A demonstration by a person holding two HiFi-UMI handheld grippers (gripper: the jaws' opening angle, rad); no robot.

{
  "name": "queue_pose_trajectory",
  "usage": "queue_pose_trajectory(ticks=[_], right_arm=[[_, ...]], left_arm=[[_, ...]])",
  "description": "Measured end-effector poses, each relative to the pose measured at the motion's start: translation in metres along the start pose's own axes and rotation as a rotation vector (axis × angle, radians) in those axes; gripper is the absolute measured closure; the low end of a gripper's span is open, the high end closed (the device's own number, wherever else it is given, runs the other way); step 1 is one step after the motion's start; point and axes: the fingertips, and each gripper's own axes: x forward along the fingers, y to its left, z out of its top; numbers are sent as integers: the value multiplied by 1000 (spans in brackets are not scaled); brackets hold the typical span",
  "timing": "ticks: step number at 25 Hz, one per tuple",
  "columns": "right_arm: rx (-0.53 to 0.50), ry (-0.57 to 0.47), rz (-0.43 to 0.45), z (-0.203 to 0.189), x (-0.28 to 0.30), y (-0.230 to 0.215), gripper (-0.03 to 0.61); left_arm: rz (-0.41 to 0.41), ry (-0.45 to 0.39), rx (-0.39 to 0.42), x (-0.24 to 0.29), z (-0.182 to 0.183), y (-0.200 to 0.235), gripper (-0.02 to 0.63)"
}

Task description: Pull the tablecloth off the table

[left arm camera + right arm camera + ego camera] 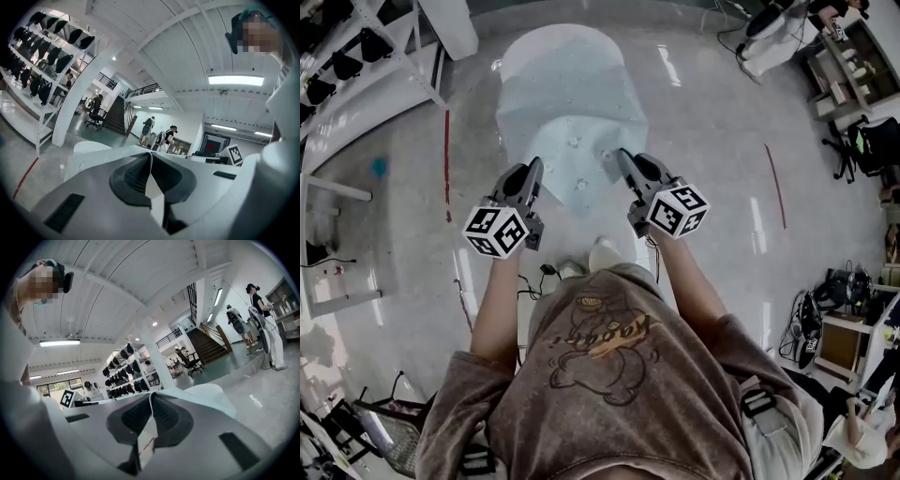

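Observation:
The pale blue tablecloth (569, 108) stretches from the round table top (565, 42) at the far end down toward me, sagging above the floor. My left gripper (534, 167) is shut on its near edge at the left. My right gripper (622, 155) is shut on the same edge at the right. In the left gripper view the cloth (101, 157) runs away from the closed jaws as a thin pinched fold. In the right gripper view the cloth (206, 397) does the same, with a small label (147, 441) hanging by the pads. The table itself stays hidden under the cloth.
White shelving with black bags (352, 52) stands at the left, and a red line (446, 159) marks the shiny floor. Desks and office chairs (872, 141) crowd the right side. Cables (539, 277) lie by my feet. People (149, 129) stand near a staircase (112, 119).

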Motion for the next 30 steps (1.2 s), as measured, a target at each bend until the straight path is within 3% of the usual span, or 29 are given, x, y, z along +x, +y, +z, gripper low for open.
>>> queue_pose_trajectory(ticks=[10,21,30], right_arm=[[-9,-66,-1,24,-49,7,569],[-3,-134,-127,40,-135,-22,569],[-12,-182,-204,45,-181,-24,569]], left_arm=[[-69,8,36,-3,7,-54,594],[-239,32,47,32,-12,-136,594],[-332,35,43,43,-14,-171,594]])
